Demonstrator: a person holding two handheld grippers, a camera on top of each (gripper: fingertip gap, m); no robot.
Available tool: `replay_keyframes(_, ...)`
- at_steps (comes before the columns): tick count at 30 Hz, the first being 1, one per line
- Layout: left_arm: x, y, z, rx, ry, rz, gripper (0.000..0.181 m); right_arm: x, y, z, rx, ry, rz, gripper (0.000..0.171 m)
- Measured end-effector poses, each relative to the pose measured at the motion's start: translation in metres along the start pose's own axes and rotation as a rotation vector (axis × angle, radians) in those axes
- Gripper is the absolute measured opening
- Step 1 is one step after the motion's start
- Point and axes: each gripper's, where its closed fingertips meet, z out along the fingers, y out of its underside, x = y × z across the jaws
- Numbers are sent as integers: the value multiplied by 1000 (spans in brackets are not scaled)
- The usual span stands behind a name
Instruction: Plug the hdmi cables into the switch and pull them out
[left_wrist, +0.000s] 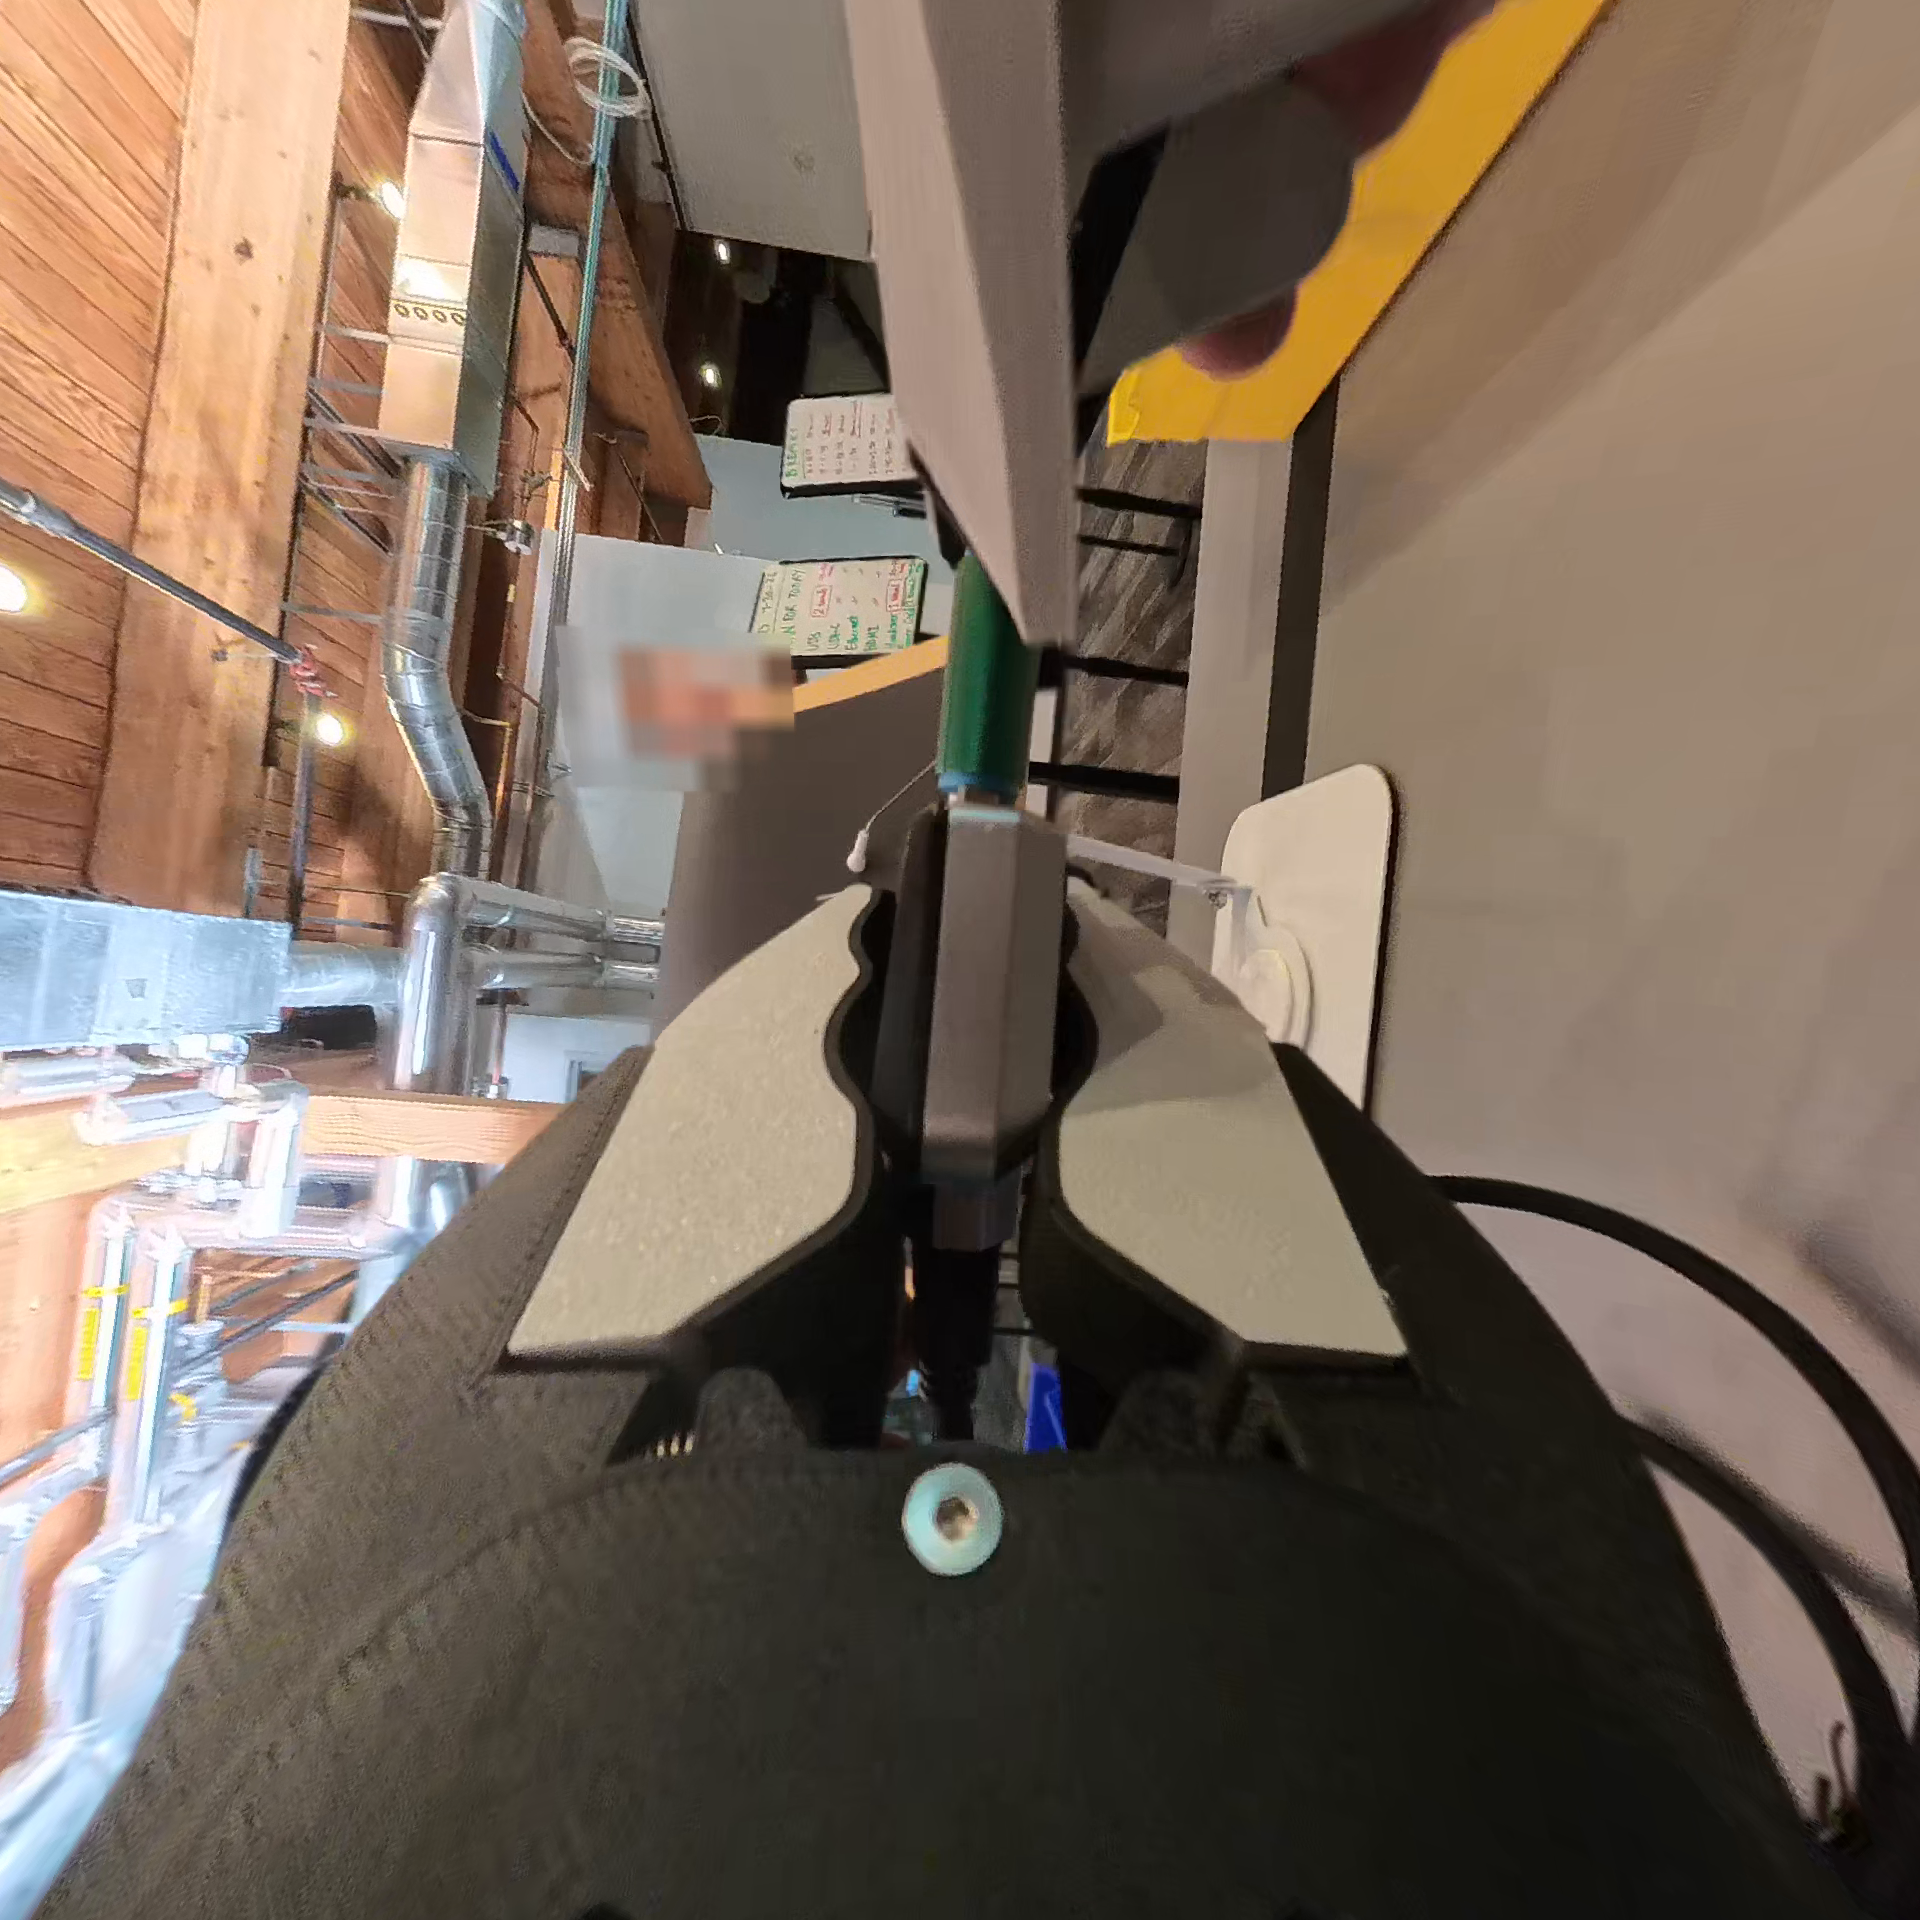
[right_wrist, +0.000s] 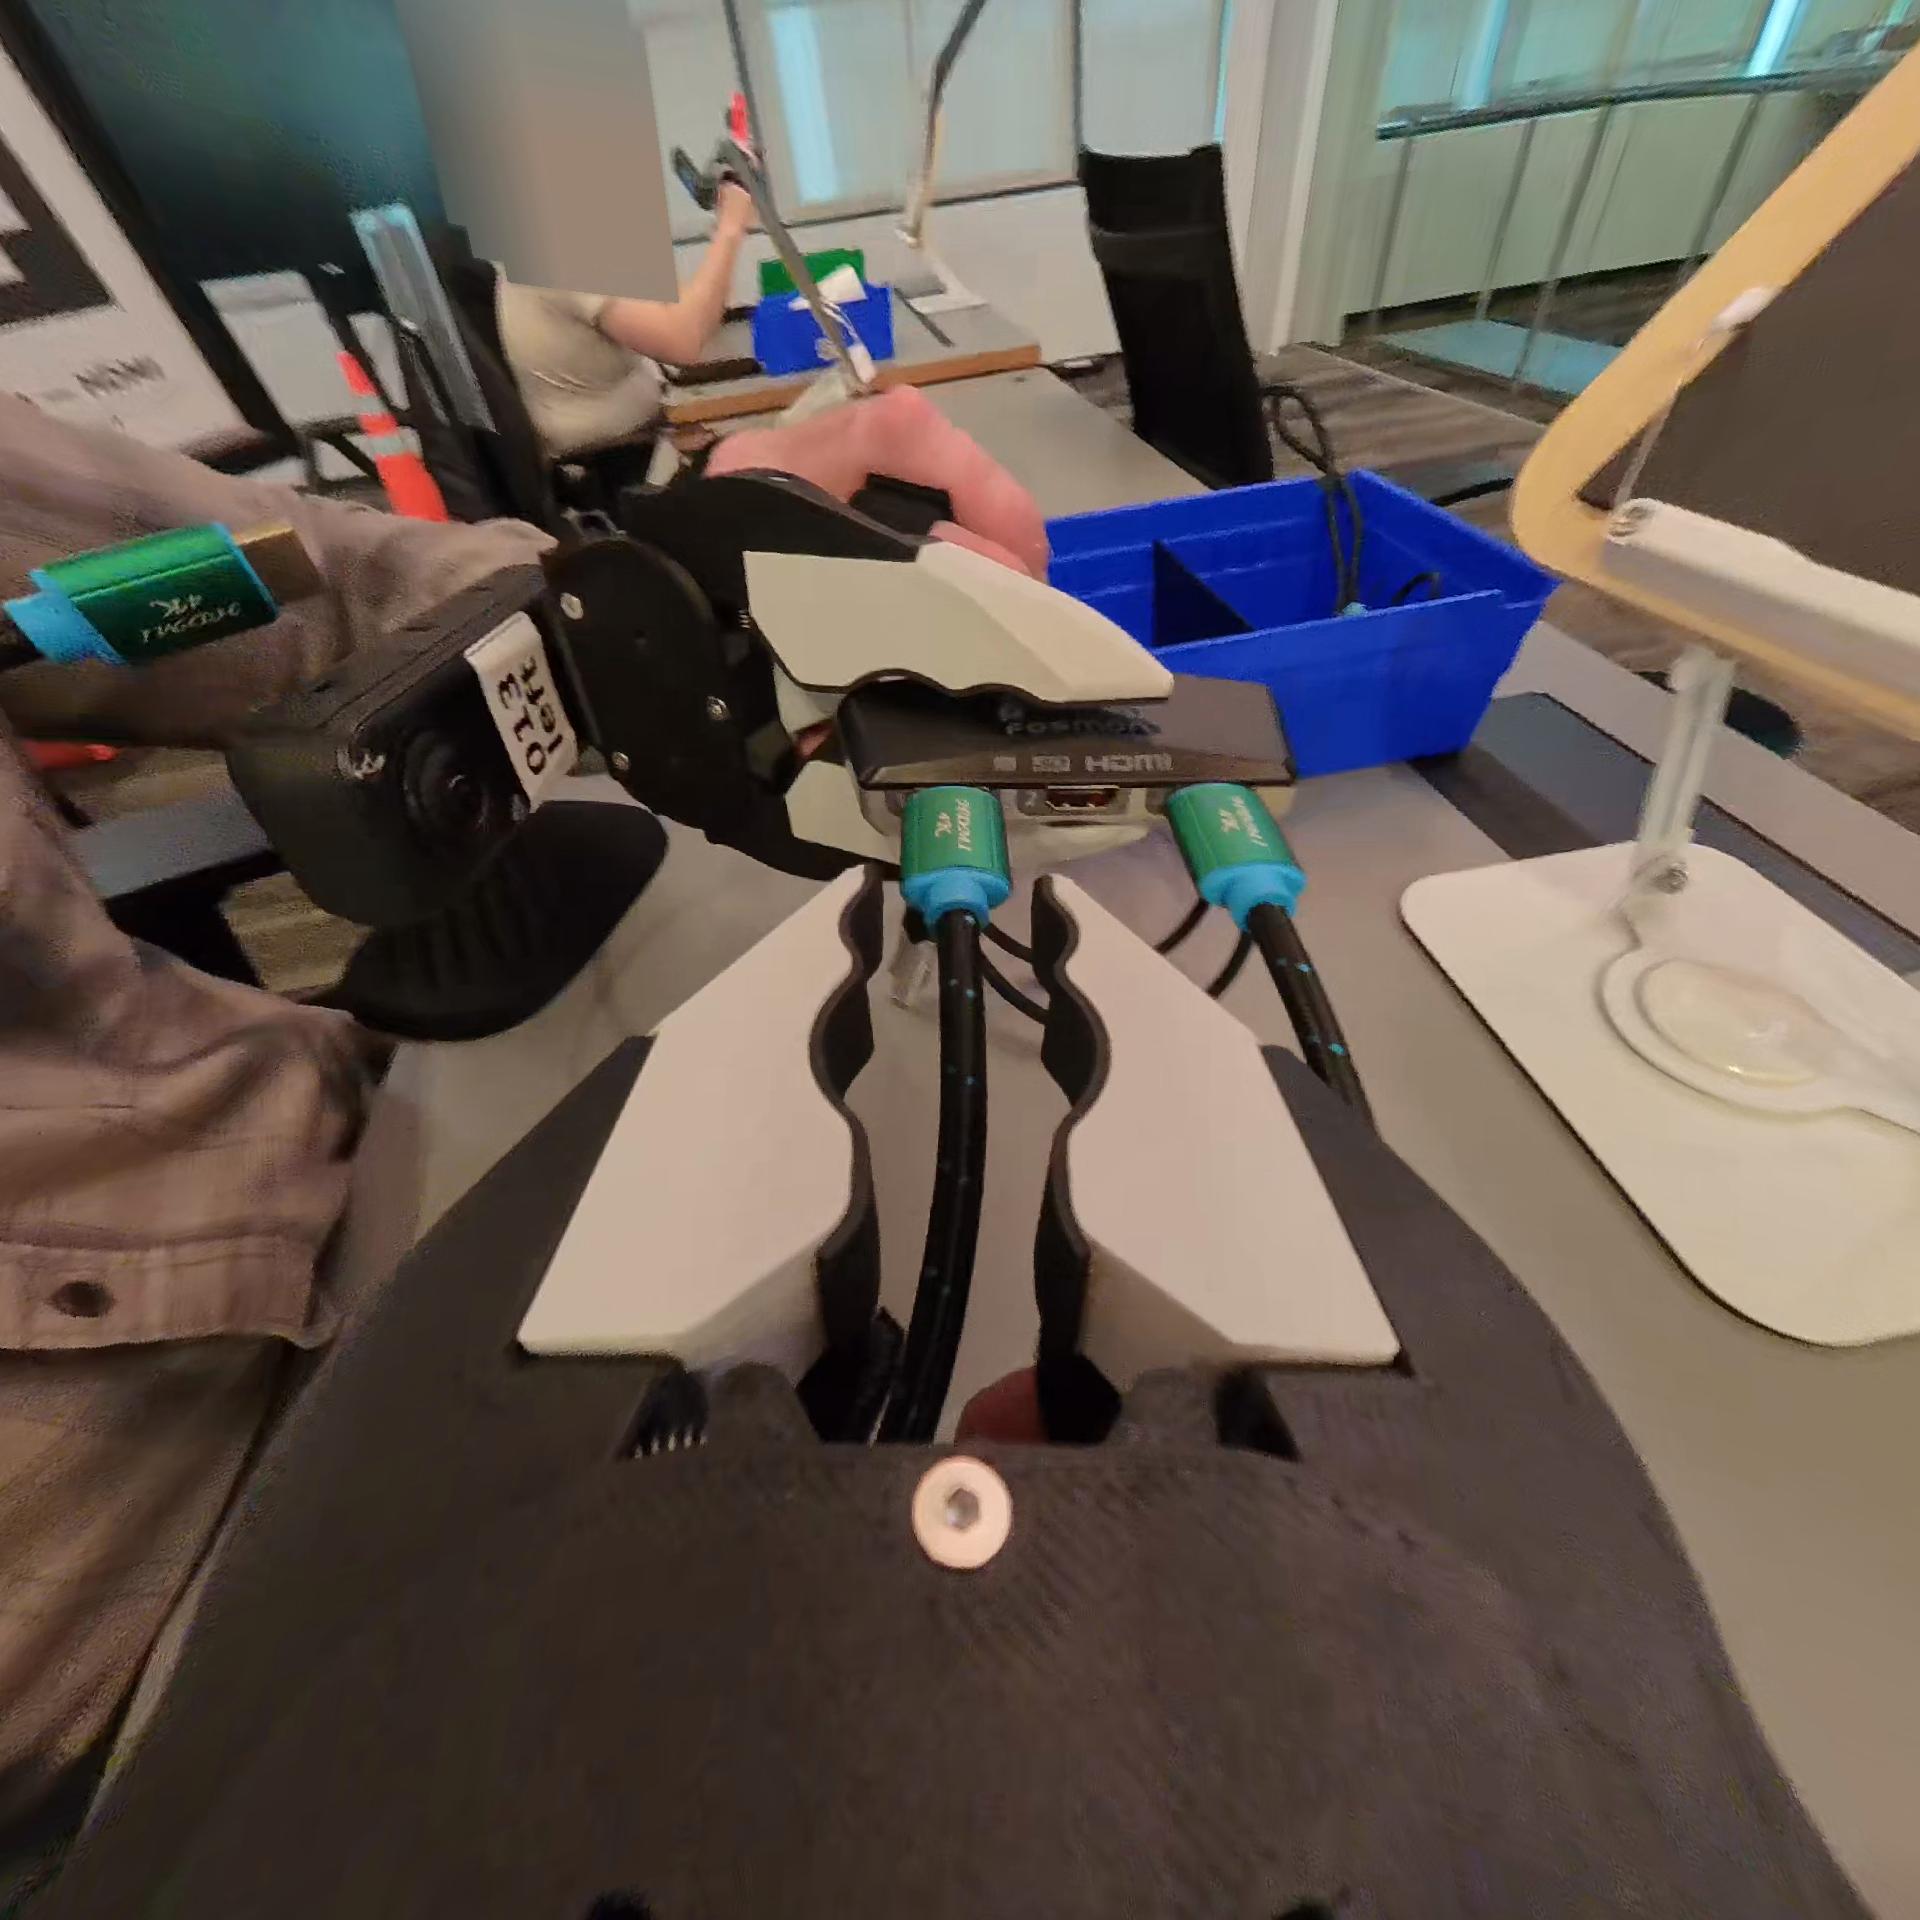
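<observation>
My left gripper is shut on the black HDMI switch, seen edge-on, and holds it above the grey table. In the right wrist view the left gripper grips the switch by its left end. Two green HDMI plugs are plugged into the switch's near edge, a left plug and a right plug, and the middle port is empty. My right gripper is open just below the left plug, with that plug's black cable running between its fingers. A third green plug hangs loose at the far left.
A blue divided bin stands behind the switch. A white stand base with a tilted board is at the right and also shows in the left wrist view. Black cables loop on the table. A person sits at a far desk. The gap from one gripper's tips to the other's is roughly 6 cm.
</observation>
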Motion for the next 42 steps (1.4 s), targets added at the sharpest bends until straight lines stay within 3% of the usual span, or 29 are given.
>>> replay_keyframes(4, -1, -8, 3, 9, 12, -79, 25, -3, -2, 14, 87, 6, -43, 18)
replay_keyframes(10, 1, -6, 0, 10, -3, -103, 25, -5, -18, 0, 263, 8, -14, 23)
replay_keyframes(33, -4, -2, 3, 88, -76, 3, 26, -4, -8, 11, 120, 28, -101, 18)
replay_keyframes(36, -16, 57, 4, -58, -80, -82, 24, 14, -33, -35, 280, 71, -27, 16)
replay_keyframes(37, -28, 65, -2, -46, -119, -112, 24, 23, -27, -44, 230, 128, -51, 18)
replay_keyframes(42, -44, 49, -2, -20, -133, -94, 24, 13, -23, -27, 103, 158, -158, 18)
